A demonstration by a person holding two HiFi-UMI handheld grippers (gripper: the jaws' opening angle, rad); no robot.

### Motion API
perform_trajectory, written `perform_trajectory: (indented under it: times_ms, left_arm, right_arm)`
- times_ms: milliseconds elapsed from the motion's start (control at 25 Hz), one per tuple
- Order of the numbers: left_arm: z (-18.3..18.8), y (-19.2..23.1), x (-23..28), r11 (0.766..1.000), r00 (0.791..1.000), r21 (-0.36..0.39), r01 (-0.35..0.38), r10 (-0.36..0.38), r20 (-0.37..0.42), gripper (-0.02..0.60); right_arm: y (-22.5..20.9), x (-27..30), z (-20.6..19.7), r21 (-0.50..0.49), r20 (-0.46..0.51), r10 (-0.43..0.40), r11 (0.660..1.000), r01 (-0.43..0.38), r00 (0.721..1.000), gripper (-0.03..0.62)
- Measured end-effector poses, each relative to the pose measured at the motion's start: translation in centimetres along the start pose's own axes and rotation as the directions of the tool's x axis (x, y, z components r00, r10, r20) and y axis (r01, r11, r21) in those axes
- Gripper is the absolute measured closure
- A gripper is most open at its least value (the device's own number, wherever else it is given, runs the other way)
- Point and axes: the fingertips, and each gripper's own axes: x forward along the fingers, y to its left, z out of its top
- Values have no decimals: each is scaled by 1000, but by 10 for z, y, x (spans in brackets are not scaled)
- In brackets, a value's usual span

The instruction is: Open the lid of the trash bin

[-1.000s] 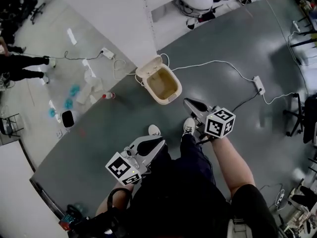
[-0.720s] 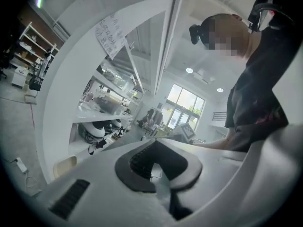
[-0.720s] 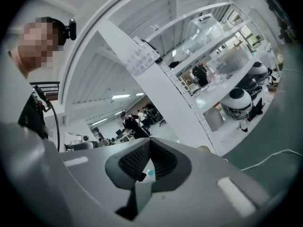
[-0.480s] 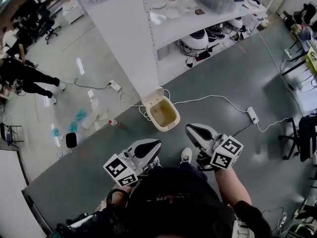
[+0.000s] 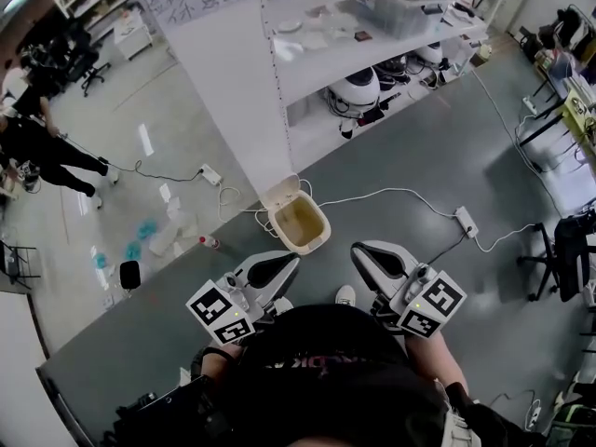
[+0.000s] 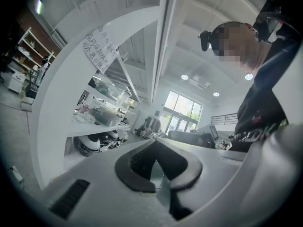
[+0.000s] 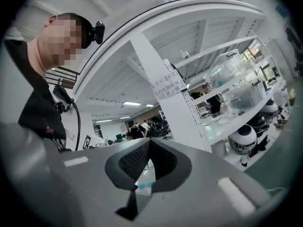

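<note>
The cream trash bin stands on the grey floor at the foot of a white shelf post. Its lid is tipped up and back, so the empty inside shows. My left gripper and right gripper hang side by side in the air, nearer to me than the bin and well above it, touching nothing. In the left gripper view my left gripper has its pads meeting at the tip, with nothing between them. My right gripper is likewise shut and empty, and it points level at the shelves.
A white shelf unit rises behind the bin, with round white devices on its bottom level. A power strip and white cable lie to the right. Litter is on the floor at left. A person stands far left.
Both grippers have risen, the right one more, and the head camera has lifted, so the bin looks smaller and farther. The lid stays up and both grippers stay shut.
</note>
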Motion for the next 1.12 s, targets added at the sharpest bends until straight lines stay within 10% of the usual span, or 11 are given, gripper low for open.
perform_trajectory:
  times_ms: [480,1120]
  left_arm:
    - [-1,-9,-7,999,1000,32,12,-11,-29,577]
    - [-17,11,-13,994,999,-107,-15,10,-52,578]
  right_arm:
    - [19,13,-18,19,-40,31,999,-30,999,586]
    - [23,26,-38,92,-77,62,994,-55,995,586]
